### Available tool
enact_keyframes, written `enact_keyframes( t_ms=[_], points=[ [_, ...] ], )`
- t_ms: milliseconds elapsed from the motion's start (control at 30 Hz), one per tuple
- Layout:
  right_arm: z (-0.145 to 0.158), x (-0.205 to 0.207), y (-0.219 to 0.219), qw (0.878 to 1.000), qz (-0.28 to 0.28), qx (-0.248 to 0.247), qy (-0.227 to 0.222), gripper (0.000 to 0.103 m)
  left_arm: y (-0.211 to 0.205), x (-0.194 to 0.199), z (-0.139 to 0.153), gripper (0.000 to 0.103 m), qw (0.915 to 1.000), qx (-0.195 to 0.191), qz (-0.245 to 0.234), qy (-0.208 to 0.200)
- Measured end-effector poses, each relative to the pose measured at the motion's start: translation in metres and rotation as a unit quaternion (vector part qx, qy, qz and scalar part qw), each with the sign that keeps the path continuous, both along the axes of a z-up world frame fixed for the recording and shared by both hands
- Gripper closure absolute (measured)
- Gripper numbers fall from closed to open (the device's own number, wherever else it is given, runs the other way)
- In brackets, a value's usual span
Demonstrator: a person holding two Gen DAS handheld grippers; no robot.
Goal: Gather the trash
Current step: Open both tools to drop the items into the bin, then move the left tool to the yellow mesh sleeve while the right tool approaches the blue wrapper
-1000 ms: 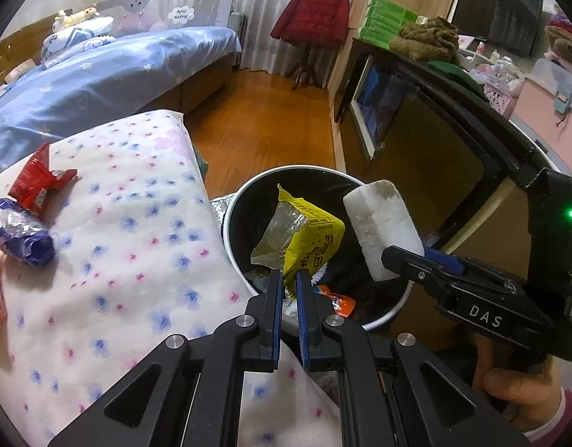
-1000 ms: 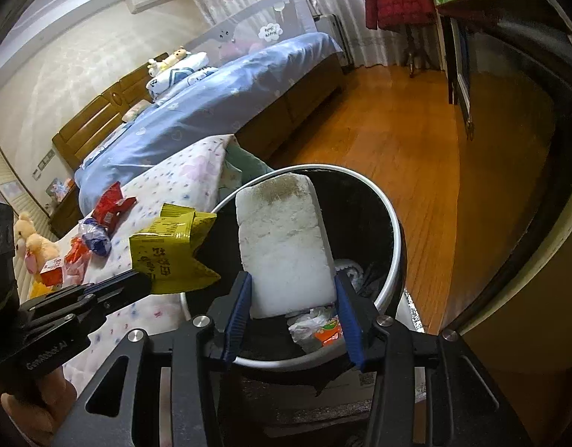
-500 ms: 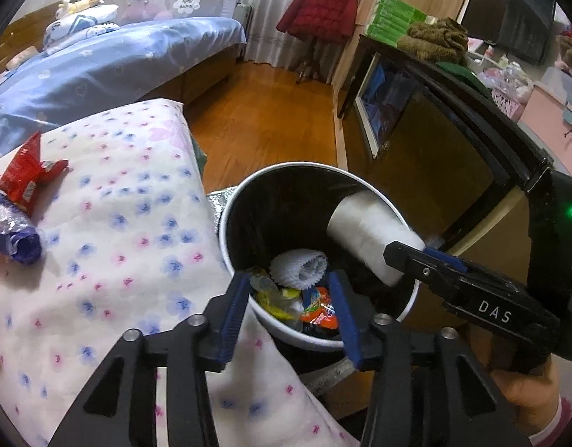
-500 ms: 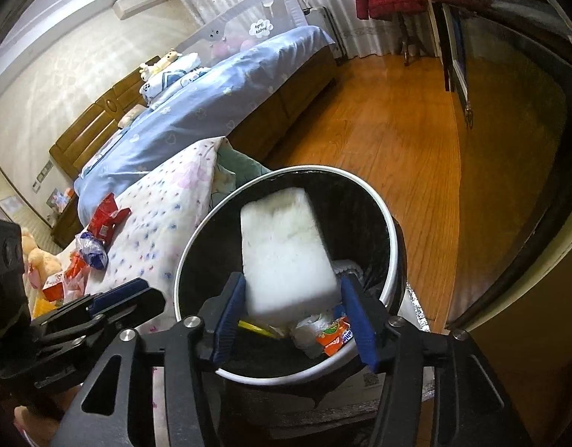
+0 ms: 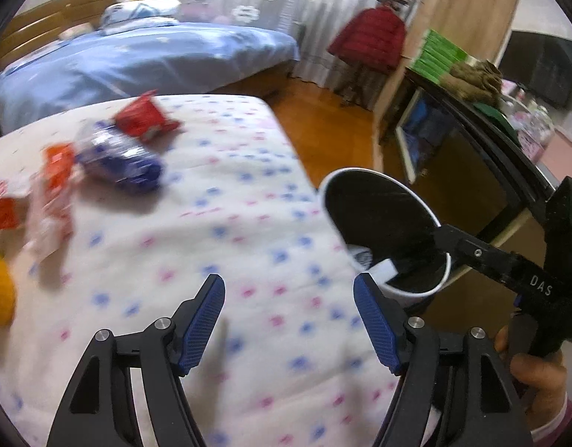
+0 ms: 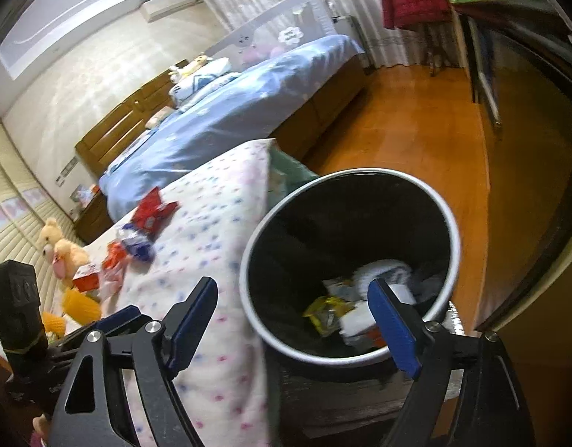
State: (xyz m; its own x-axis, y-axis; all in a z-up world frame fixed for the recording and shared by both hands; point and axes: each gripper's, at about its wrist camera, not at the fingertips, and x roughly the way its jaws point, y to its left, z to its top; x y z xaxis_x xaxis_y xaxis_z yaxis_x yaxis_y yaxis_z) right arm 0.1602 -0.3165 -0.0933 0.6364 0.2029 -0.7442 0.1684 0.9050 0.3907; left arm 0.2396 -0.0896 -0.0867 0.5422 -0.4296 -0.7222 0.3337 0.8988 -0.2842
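- Left wrist view: the left gripper [image 5: 288, 311] hangs spread wide and empty over the flowered quilt [image 5: 196, 260].
- On the quilt's far left lie a red wrapper [image 5: 144, 119], a blue wrapper [image 5: 120, 160] and orange packets [image 5: 58, 162], blurred.
- The trash bin [image 5: 444, 259] stands just beside the quilt's right edge; the right gripper [image 5: 440, 234] reaches over its rim from the right.
- Right wrist view: the right gripper [image 6: 293, 320] is released and holds nothing, one finger over the quilt [image 6: 211, 231], the other over the trash bin [image 6: 354, 355].
- Inside the bin lie a yellow wrapper [image 6: 325, 311] and white scraps [image 6: 382, 272].
- The red wrapper [image 6: 151, 212] and blue wrapper [image 6: 136, 244] rest on the quilt, well apart from the bin.
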Motion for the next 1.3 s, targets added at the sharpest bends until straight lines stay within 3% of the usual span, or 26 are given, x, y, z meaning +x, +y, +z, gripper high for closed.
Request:
enact_keyframes(
  t_ms=[367, 633, 1000, 1300],
  points=[
    [0.000, 0.013, 0.076, 0.997, 0.079, 0.004, -0.003, 0.018, 0.082, -0.032, 0.017, 0.031, 0.9962, 0.001, 0.085, -0.018],
    [-0.003, 0.024, 0.123, 0.992, 0.128, 0.002, -0.003, 0.018, 0.128, -0.049, 0.015, 0.031, 0.9908, -0.005, 0.135, -0.003],
    [-0.010, 0.041, 0.164, 0.986, 0.169, -0.007, 0.000, 0.018, 0.174, -0.051, 0.016, 0.031, 0.9821, -0.001, 0.188, -0.003],
    [-0.016, 0.070, 0.182, 0.981, 0.192, -0.025, -0.005, 0.018, 0.189, -0.024, 0.006, 0.031, 0.9744, 0.014, 0.225, 0.003]
  ],
)
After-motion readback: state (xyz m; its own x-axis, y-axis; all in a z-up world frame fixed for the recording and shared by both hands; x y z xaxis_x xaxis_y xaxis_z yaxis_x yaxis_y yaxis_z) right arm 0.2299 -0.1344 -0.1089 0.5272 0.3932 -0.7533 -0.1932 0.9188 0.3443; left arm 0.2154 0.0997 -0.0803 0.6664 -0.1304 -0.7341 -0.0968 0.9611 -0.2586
